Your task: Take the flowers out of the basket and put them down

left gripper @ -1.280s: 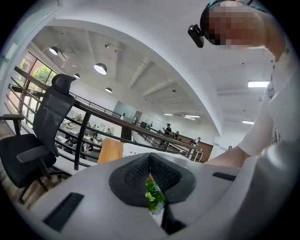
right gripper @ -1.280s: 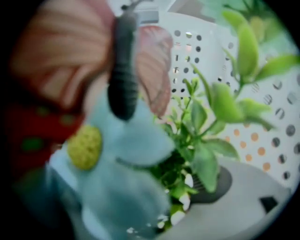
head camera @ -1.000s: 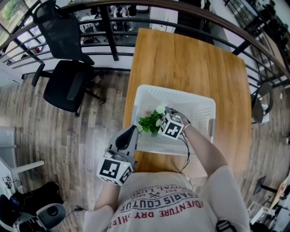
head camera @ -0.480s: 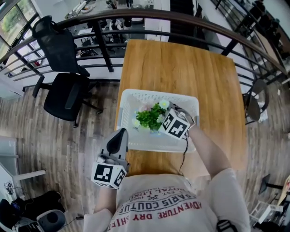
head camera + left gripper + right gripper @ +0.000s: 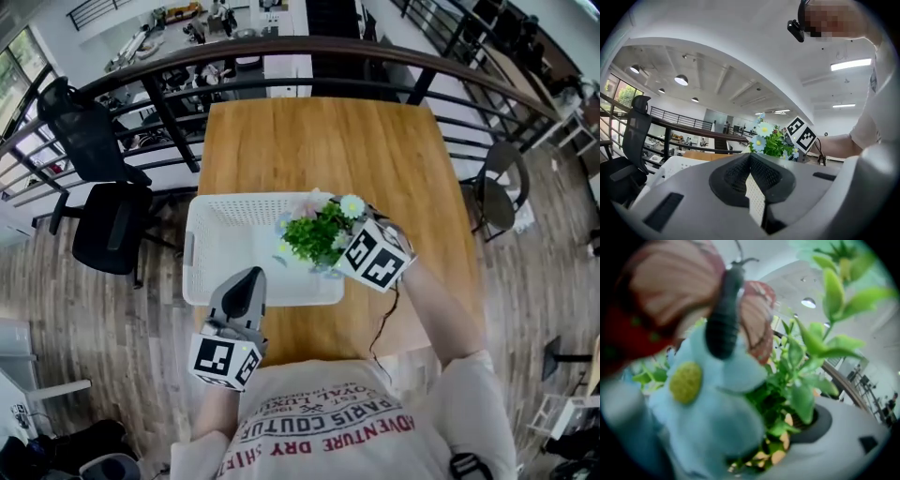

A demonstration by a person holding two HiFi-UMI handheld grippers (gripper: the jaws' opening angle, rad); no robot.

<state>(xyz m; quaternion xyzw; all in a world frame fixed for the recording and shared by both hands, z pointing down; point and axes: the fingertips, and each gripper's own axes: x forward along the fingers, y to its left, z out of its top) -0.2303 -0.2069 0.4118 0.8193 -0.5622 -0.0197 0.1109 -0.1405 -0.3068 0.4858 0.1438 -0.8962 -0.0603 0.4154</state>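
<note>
The flowers (image 5: 317, 234), a green bunch with pale blue and white daisies, hang above the right end of the white plastic basket (image 5: 225, 258). My right gripper (image 5: 345, 247) is shut on their base, its marker cube just to the right. In the right gripper view the flowers (image 5: 693, 385) fill the picture, with a toy butterfly (image 5: 723, 310) on top. My left gripper (image 5: 246, 284) is shut and holds nothing, pointing at the basket's near rim. From the left gripper (image 5: 751, 161) view the flowers (image 5: 768, 138) rise beyond the basket (image 5: 677, 165).
The basket lies on a wooden table (image 5: 319, 141) near its front left edge. A curved dark railing (image 5: 281, 49) runs behind the table. A black office chair (image 5: 103, 225) stands left and a round stool (image 5: 497, 197) right.
The right gripper has lifted the flowers up out of the basket and carried them toward its right end. The left gripper stays near the basket's front.
</note>
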